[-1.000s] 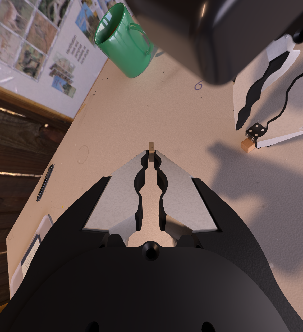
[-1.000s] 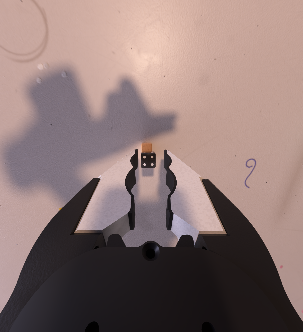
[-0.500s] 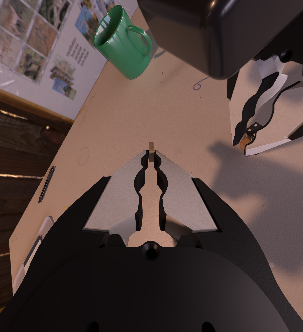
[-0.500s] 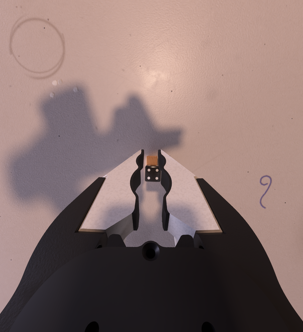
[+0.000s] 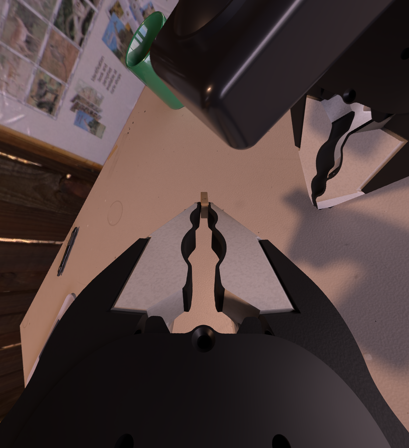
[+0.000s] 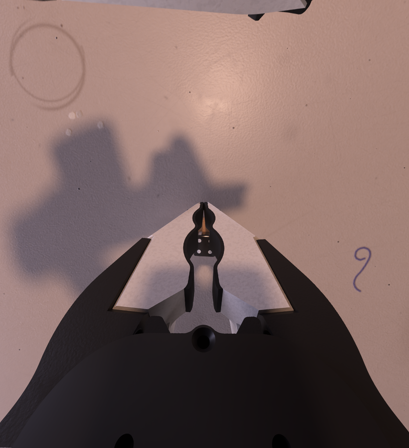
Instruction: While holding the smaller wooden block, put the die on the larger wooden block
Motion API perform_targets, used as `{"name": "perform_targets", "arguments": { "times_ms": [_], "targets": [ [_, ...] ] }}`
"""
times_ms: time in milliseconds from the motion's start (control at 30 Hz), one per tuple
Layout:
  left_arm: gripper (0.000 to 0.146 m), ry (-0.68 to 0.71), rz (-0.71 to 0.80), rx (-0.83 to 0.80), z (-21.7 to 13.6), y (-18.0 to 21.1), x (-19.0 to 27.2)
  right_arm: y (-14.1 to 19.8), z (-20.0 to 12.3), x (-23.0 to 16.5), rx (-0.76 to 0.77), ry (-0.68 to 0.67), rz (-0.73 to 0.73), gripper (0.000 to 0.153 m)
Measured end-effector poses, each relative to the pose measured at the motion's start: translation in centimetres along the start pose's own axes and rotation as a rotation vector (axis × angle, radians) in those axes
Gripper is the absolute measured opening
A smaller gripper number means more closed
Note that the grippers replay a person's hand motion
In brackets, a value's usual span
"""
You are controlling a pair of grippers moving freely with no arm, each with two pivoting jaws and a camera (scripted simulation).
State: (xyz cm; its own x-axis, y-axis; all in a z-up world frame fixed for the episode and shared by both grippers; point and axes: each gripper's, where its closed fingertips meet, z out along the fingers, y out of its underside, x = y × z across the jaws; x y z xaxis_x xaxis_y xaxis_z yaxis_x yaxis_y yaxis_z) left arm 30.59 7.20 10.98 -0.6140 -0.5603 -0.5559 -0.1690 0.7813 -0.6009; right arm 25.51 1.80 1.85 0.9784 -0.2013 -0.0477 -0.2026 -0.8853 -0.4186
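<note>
My left gripper (image 5: pixel 204 206) is shut on the smaller wooden block (image 5: pixel 204 199), a thin tan piece pinched at the fingertips above the table. In the right wrist view my right gripper (image 6: pixel 203 204) points down at the table with its tips together. The black die (image 6: pixel 204 246) with white pips sits in the hollow between its fingers. An orange sliver of the larger wooden block (image 6: pixel 204 225) shows in the gap just ahead of the die. In the left wrist view the right gripper (image 5: pixel 317 203) stands at the upper right, and only a speck of the die (image 5: pixel 332 173) shows.
A green mug (image 5: pixel 147 72) stands at the table's far edge, partly behind the right gripper's body. A pen (image 5: pixel 67 251) and a white device (image 5: pixel 66 303) lie along the left edge. A poster (image 5: pixel 41 60) hangs on the wall. A ring stain (image 6: pixel 47 64) and a blue scribble (image 6: pixel 362 268) mark the tabletop.
My right gripper has moved forward over the die and block and its fingers have gone from open to closed around them. The left gripper still holds the small block and has shifted slightly.
</note>
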Motion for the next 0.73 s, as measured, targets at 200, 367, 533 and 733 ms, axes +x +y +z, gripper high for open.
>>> {"name": "perform_targets", "arguments": {
  "times_ms": [200,367,533,733],
  "targets": [
    [0.004,-0.006,0.010,0.003,-0.04,-0.15,0.08,-0.15,0.16,-0.08,-0.025,-0.020,0.002,0.000],
    [0.004,-0.008,0.013,0.003,-0.06,-0.18,0.11,-0.24,0.29,-0.08,-0.047,-0.024,-0.004,0.000],
    [0.004,-0.011,0.020,0.003,-0.09,-0.22,0.16,-0.14,0.41,-0.05,-0.083,-0.019,-0.035,0.000],
    [0.004,-0.025,0.036,0.000,-0.04,-0.14,0.07,-0.58,0.22,0.15,-0.040,-0.051,0.009,0.000]
  ]
}}
